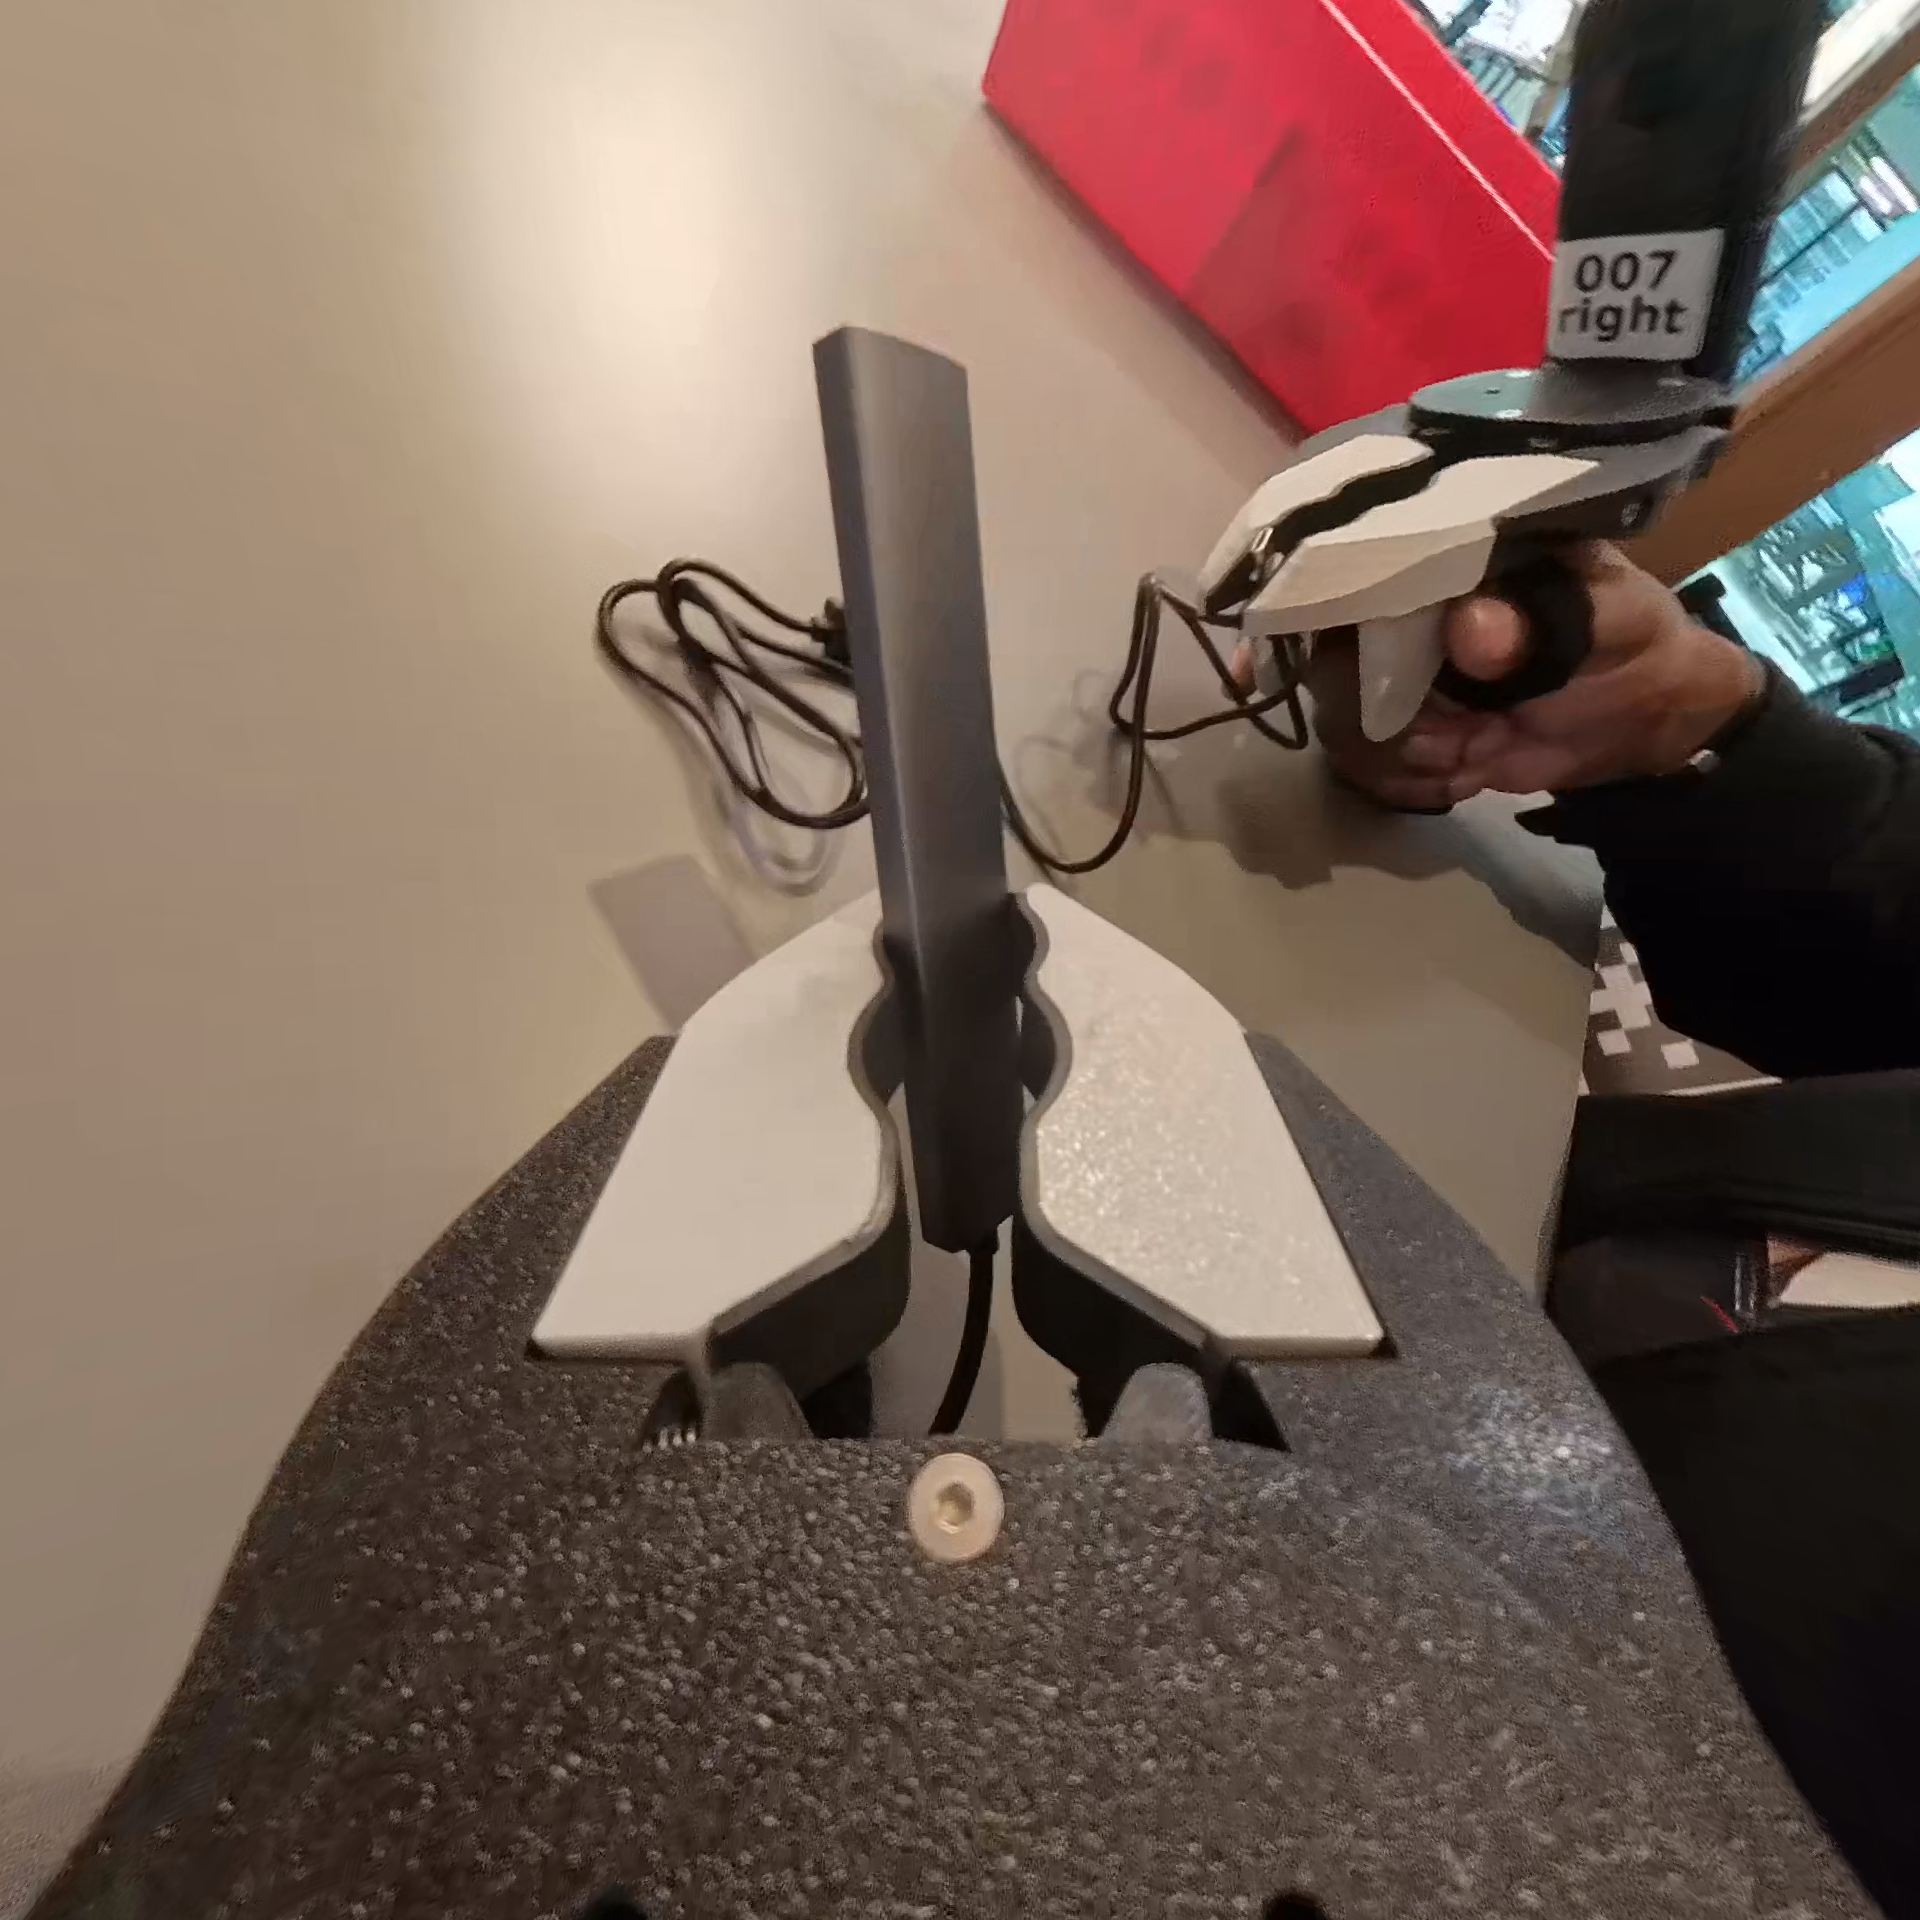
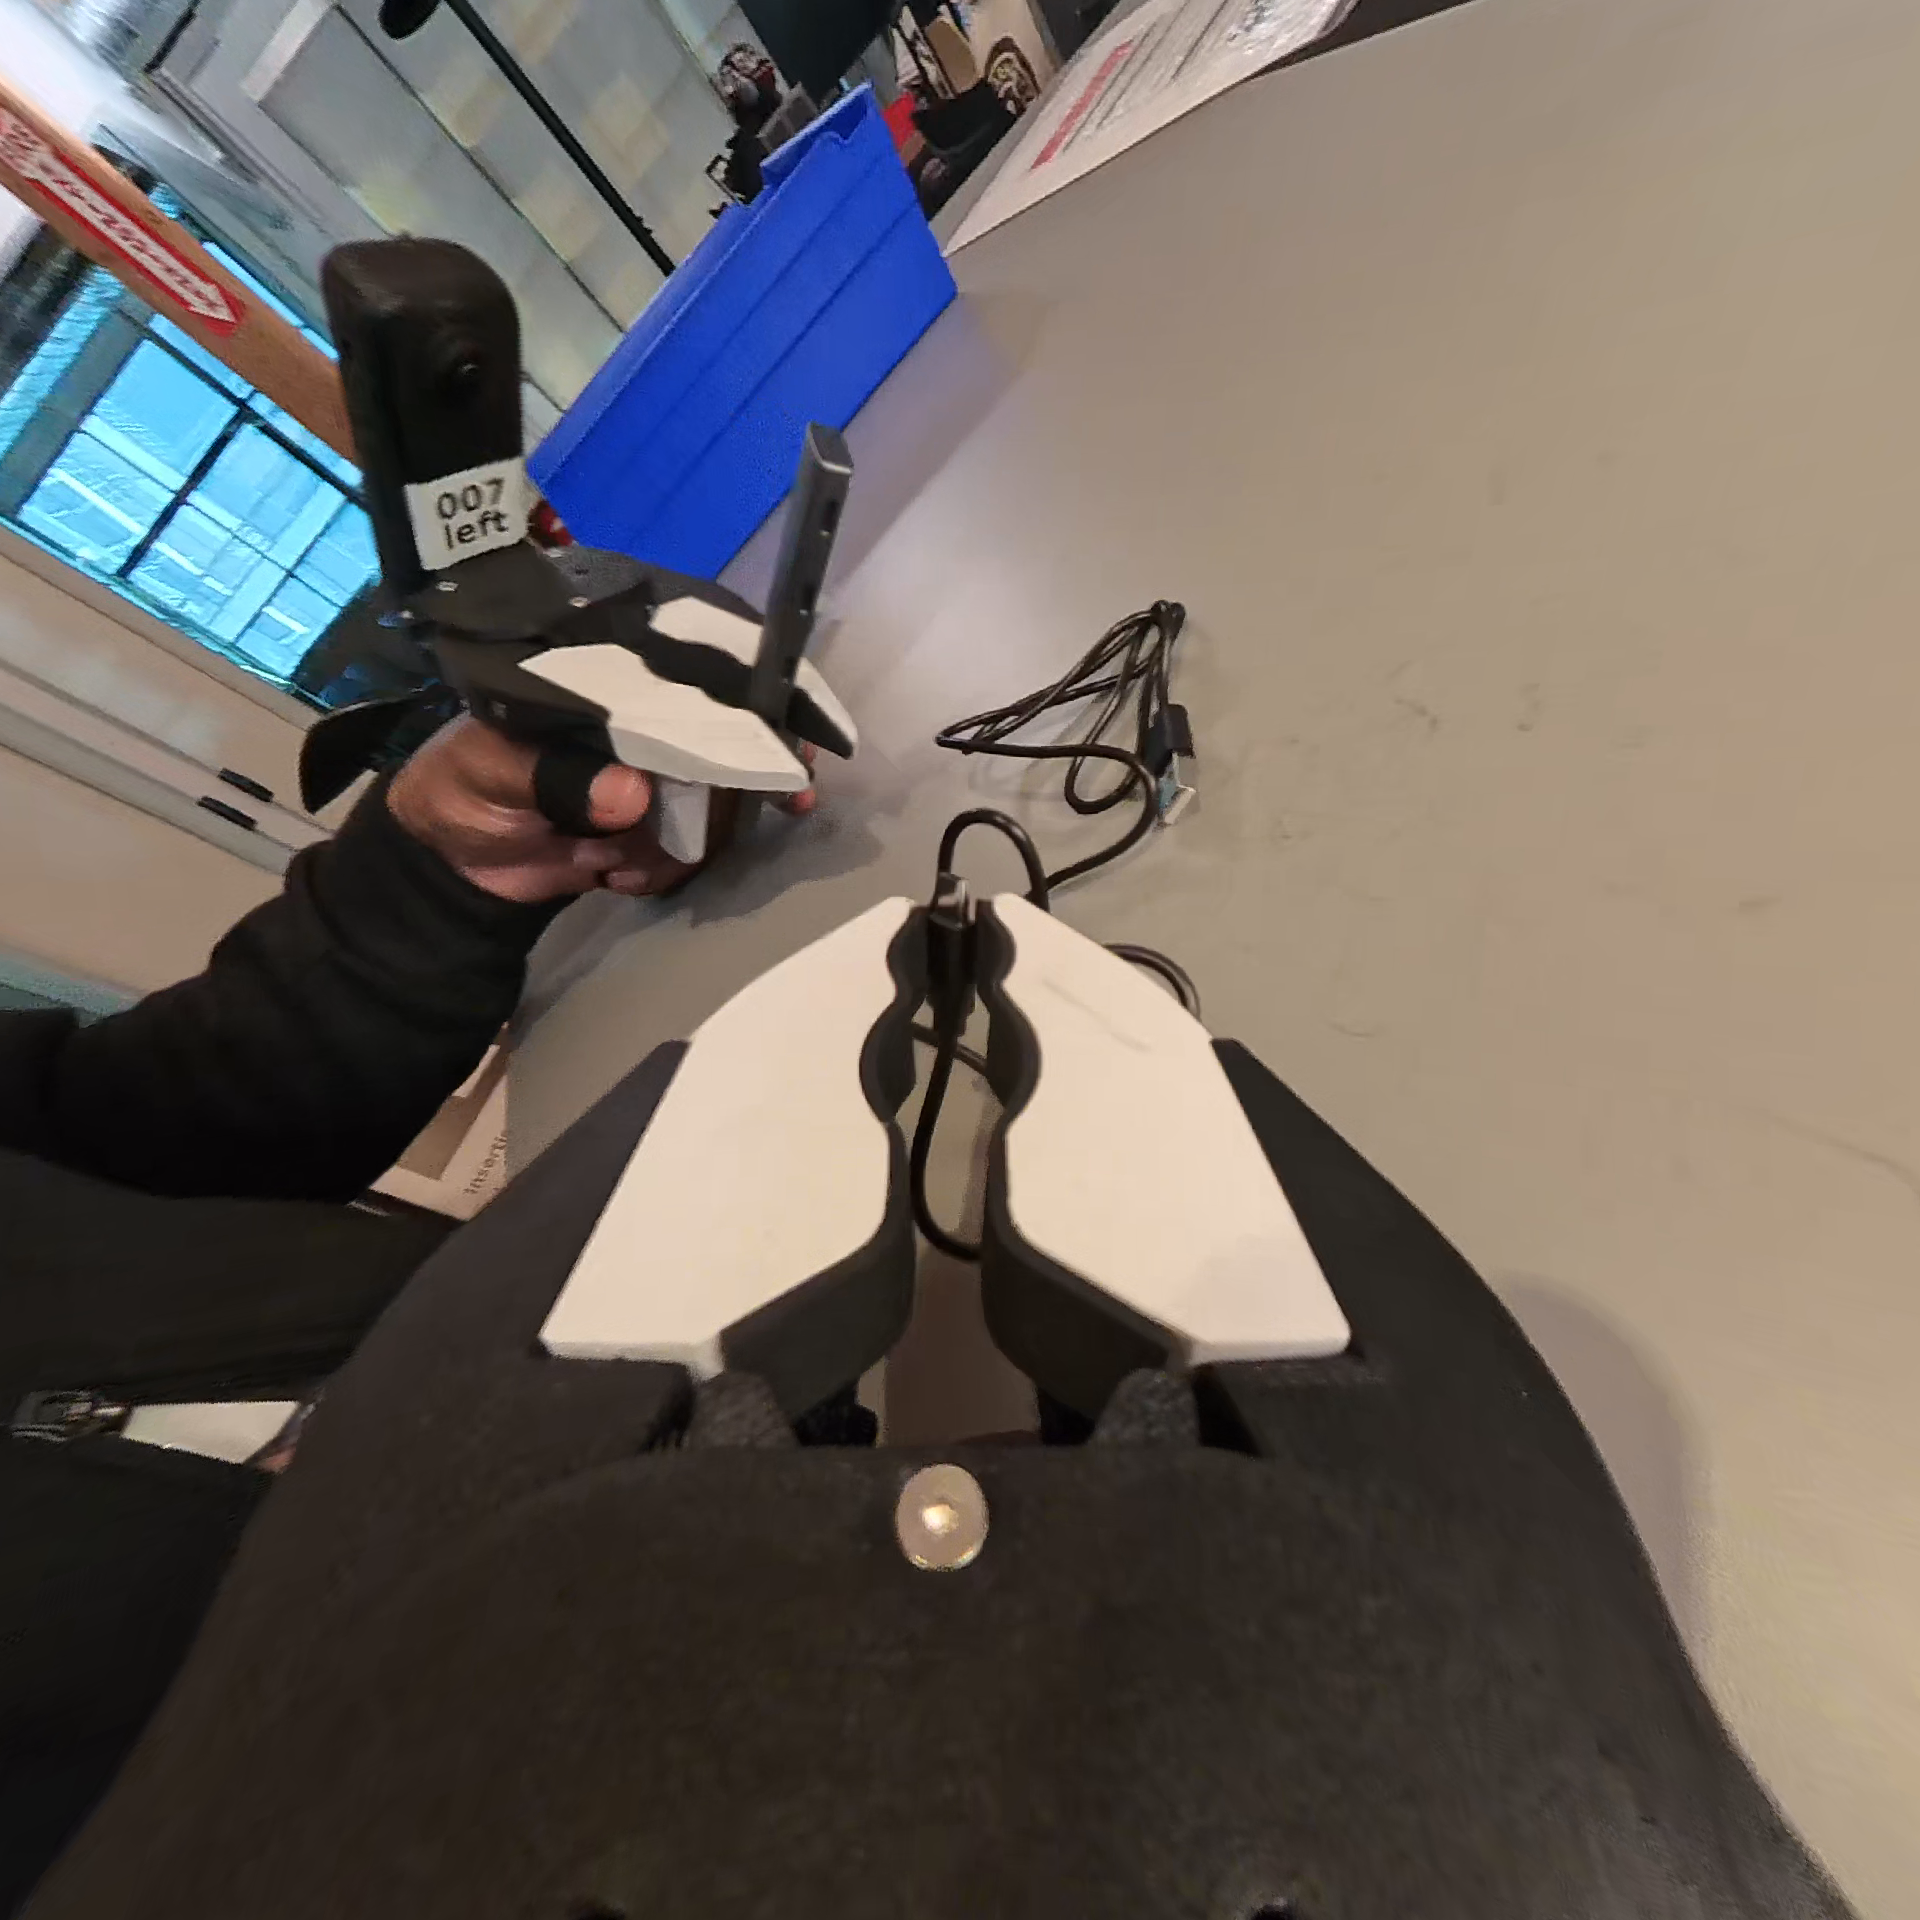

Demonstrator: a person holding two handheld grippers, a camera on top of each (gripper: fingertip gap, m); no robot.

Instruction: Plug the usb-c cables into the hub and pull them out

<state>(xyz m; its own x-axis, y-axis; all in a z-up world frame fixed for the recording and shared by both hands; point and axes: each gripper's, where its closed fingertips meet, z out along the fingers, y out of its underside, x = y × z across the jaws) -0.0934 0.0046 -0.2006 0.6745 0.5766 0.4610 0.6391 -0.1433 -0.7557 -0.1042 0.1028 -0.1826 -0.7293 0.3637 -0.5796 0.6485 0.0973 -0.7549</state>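
Hub (image 1: 914,748) stood clamped upright in the left gripper (image 1: 951,940), ports exposed, while the right gripper (image 2: 951,914) pinched a USB-C plug (image 2: 951,909) for insertion

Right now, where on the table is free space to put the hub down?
The table is bare right of the coiled cable, toward the far edge. Crowded: between that coil and the right gripper, whose cable loops there.

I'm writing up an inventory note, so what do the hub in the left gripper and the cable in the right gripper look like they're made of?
The hub looks like matte dark-grey metal, possibly anodised aluminium, though painted plastic can't be ruled out: flat, even faces with a soft sheen and crisp edges. The cable looks like black rubber or plastic sheathing: smooth, slightly shiny, lying in limp loops.
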